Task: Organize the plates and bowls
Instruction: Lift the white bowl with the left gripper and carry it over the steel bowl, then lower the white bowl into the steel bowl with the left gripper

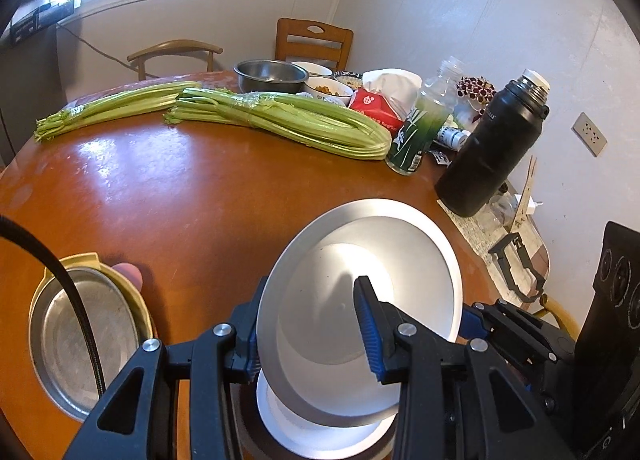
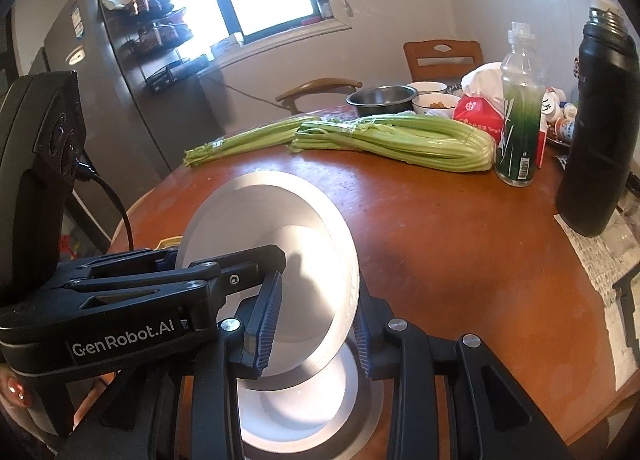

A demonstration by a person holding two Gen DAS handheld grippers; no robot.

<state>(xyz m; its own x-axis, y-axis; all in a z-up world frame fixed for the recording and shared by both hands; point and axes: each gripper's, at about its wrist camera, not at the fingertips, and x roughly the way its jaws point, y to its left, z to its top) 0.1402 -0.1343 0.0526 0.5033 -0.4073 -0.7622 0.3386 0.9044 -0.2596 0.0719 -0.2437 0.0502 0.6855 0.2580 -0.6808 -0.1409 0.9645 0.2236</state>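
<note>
We hold one metal plate (image 1: 352,280) tilted above the near edge of the round table (image 1: 160,187), our left gripper (image 1: 308,324) clamped on its left rim and our right gripper (image 2: 316,324) clamped on its right rim. A second plate (image 2: 304,412) lies beneath it. The left gripper's housing reads "GenRobot.AI". A green-labelled bottle (image 2: 518,127) stands beside a black flask (image 2: 596,131) towards the table's right edge.
</note>
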